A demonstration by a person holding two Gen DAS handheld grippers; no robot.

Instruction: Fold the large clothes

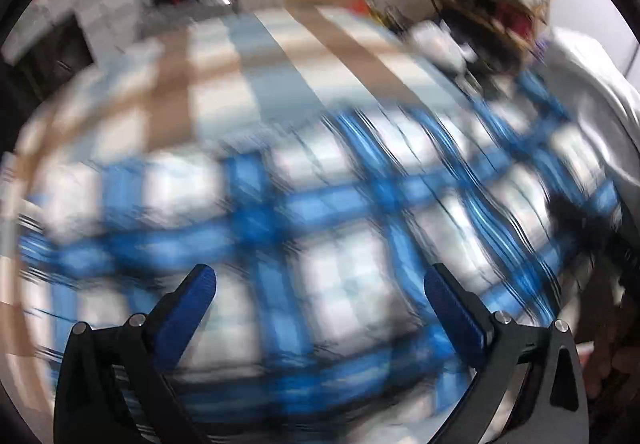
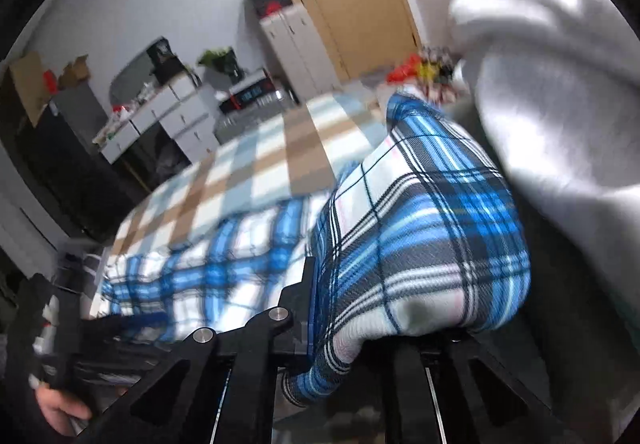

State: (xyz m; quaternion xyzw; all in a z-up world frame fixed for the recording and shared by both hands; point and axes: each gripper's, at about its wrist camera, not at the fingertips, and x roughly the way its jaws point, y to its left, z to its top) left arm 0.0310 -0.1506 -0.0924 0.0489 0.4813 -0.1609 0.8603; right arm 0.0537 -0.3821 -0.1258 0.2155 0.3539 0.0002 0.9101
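Here, blue plaid garment [image 2: 420,228] bunched in right gripper [image 2: 340,328], lengthwise along bed [image 2: 256,171]

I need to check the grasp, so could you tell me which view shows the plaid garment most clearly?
The right wrist view: the plaid garment is sharp there, bunched in the right gripper. The left wrist view shows it motion-blurred.
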